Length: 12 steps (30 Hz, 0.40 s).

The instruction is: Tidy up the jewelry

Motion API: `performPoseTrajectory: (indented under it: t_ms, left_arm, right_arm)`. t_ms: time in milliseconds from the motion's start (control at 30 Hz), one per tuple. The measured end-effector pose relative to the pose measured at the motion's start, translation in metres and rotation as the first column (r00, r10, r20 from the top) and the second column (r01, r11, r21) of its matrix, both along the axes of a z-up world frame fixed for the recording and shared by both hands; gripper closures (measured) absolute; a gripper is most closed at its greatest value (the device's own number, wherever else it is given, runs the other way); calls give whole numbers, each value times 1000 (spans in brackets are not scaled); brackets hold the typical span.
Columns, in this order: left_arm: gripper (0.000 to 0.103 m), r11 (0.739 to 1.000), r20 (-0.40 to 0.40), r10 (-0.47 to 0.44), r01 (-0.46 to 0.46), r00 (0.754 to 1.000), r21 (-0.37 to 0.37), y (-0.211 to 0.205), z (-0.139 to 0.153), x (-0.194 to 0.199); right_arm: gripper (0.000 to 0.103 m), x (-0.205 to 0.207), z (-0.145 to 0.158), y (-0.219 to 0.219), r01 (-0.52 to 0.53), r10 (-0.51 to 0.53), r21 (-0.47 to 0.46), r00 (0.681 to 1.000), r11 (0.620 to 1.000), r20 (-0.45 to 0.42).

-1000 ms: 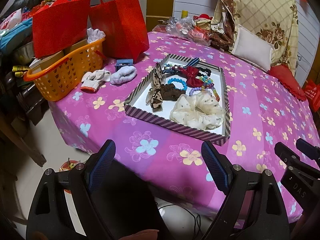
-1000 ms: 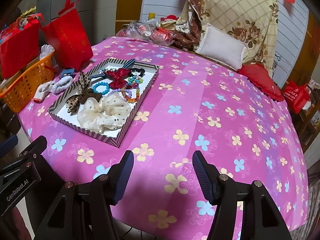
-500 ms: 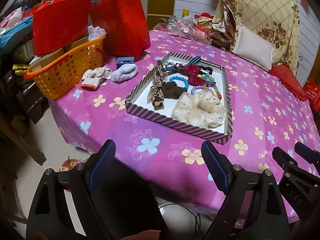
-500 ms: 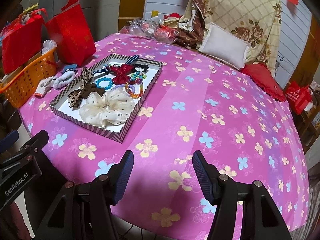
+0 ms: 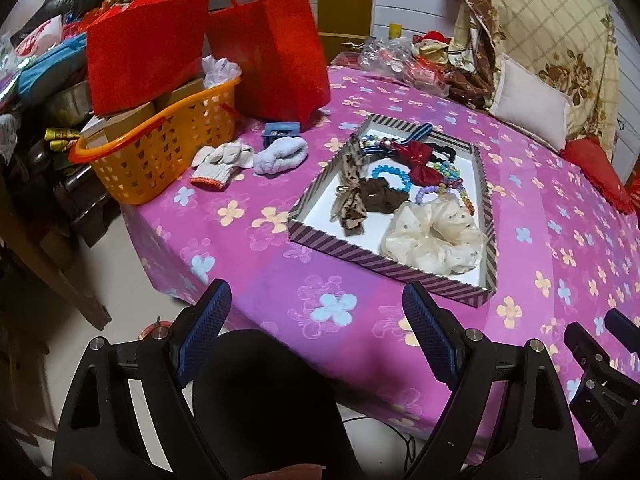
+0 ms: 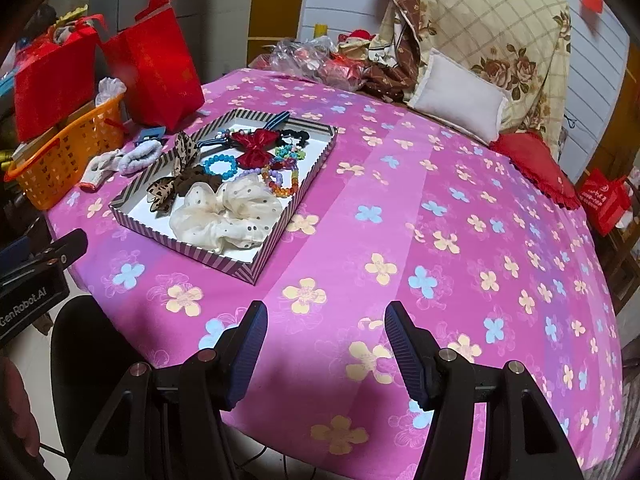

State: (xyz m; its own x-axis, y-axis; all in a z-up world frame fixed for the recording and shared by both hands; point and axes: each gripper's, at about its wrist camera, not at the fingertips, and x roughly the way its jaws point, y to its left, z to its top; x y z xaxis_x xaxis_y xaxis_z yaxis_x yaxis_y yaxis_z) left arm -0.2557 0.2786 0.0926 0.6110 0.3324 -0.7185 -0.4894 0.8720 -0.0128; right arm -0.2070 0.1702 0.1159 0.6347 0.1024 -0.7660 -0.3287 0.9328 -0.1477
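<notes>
**Jewelry tray waiting, both jaws open and empty**

Round counter (image 6: pixel 460 240) under a pink cloth printed with yellow and blue flowers. On its left part, a shallow striped tray (image 6: pixel 276 220) with a white floor, well ahead of both tools.

Inside the tray: cream dotted scrunchie (image 6: pixel 224 216) at the near end, touching a brown scrunchie (image 6: pixel 200 184) and a leopard-print bow (image 6: pixel 172 178) toward the left wall. Further in, blue bead bracelet (image 6: pixel 220 166), red bow (image 6: pixel 256 148), a tangle of multicoloured bead bracelets (image 6: pixel 280 176) by the right wall, a black hair tie (image 6: pixel 296 135) at the far end. Navy striped band (image 6: pixel 276 120) leaning over the far rim.

Left of the tray, on the cloth: pale fuzzy scrunchie (image 5: pixel 280 156), white work gloves (image 5: pixel 224 162), small blue clip (image 5: pixel 280 130). Orange basket (image 5: pixel 160 156) at the counter's edge, holding boxes and one red bag (image 5: pixel 140 68); a second red bag (image 5: pixel 272 64) standing just behind the clip.

Left gripper (image 5: pixel 316 332) hovering over the near edge of the counter, jaws spread wide, nothing between them. Right gripper (image 6: pixel 324 348) over bare cloth to the right of the tray, jaws apart, nothing held.

Far side: white cushion (image 6: pixel 460 100), floral quilt (image 6: pixel 500 20), red cushion (image 6: pixel 536 168).
</notes>
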Motion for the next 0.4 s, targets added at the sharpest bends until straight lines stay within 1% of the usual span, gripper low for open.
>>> performPoseTrajectory:
  t_ms: [167,333,400]
  left_arm:
    - [16,999,-6,-35,36,999,5,-11,3,6]
    - [16,996,3,-68,68,998,64,-30,11,10]
    - [16,994,4,-83,82,997,69,-37,14,13]
  right_arm:
    - [44,1,0,-11,5,-5,30,1000,1000,-5]
    - [44,5,-4,-28,27,-26,61,999,998,-22]
    - [44,7,-5,-38,41,-39,77,999,996,-28]
